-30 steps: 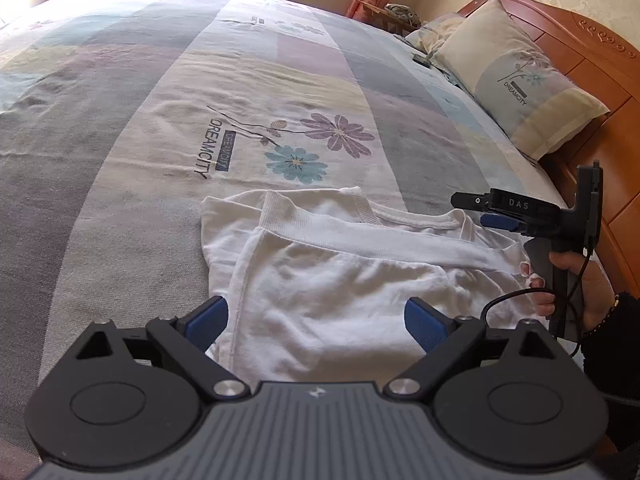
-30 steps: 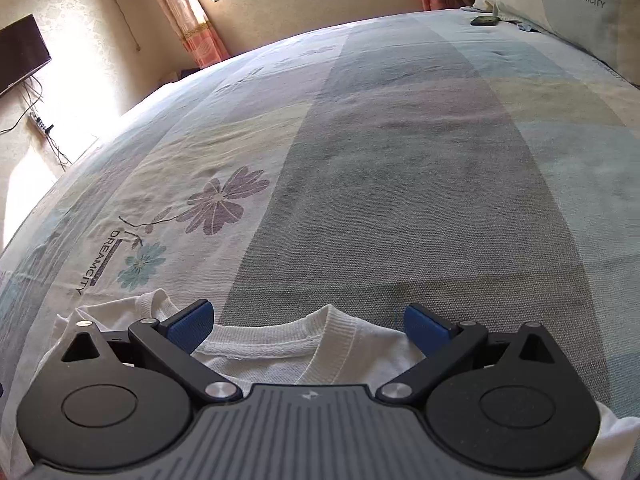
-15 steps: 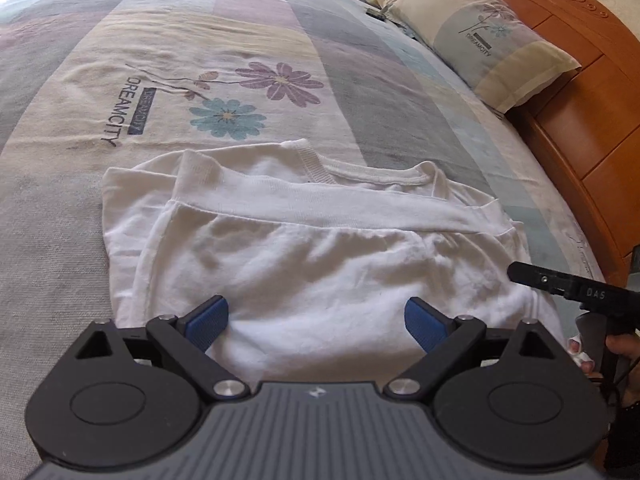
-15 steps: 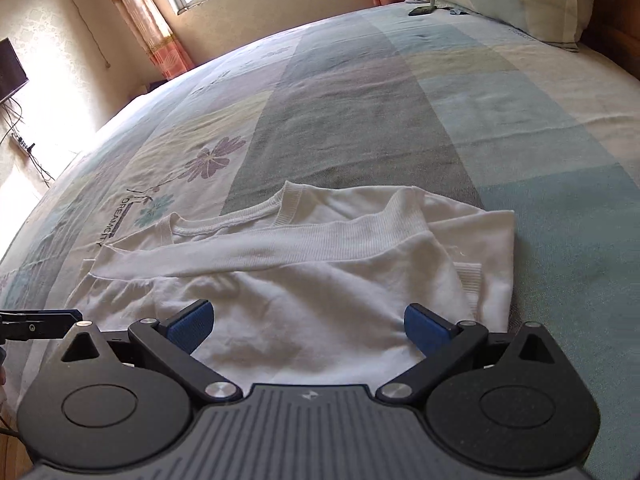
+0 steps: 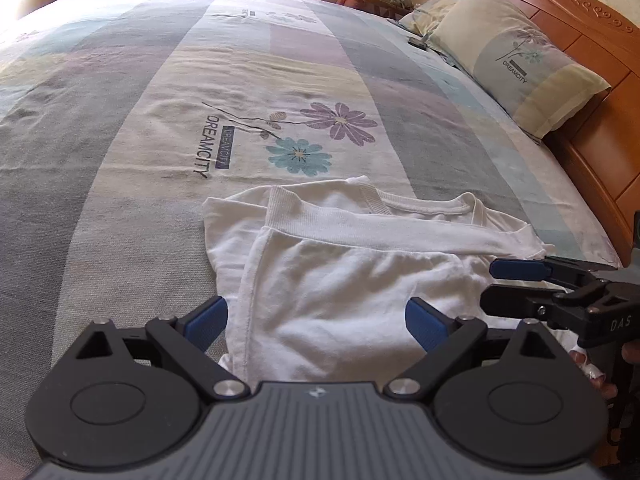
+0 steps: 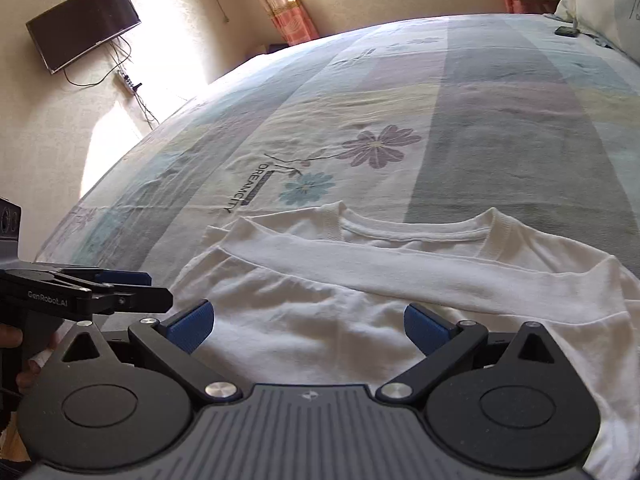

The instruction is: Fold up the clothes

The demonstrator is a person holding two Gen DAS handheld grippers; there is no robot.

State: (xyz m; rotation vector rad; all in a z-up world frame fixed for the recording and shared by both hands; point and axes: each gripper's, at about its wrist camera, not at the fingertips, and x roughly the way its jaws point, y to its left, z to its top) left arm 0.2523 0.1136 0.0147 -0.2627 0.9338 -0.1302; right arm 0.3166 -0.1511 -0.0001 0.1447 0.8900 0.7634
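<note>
A white T-shirt lies on the patterned bed sheet, its hem band doubled up to just below the collar. My left gripper is open above the shirt's near-left part, with nothing between its blue pads. My right gripper is open as well, over the near middle of the shirt. Each shows in the other's view: the right gripper at the shirt's right edge, the left gripper at its left edge. Neither holds cloth.
A pillow leans on the wooden headboard to the right. A small dark object lies on the sheet near it. A TV hangs on the far wall by curtains. A hand holds the right gripper's handle.
The right gripper has drawn back from over the collar to the shirt's near edge. The left gripper's view has swung and risen. Both stay open; the shirt lies as before.
</note>
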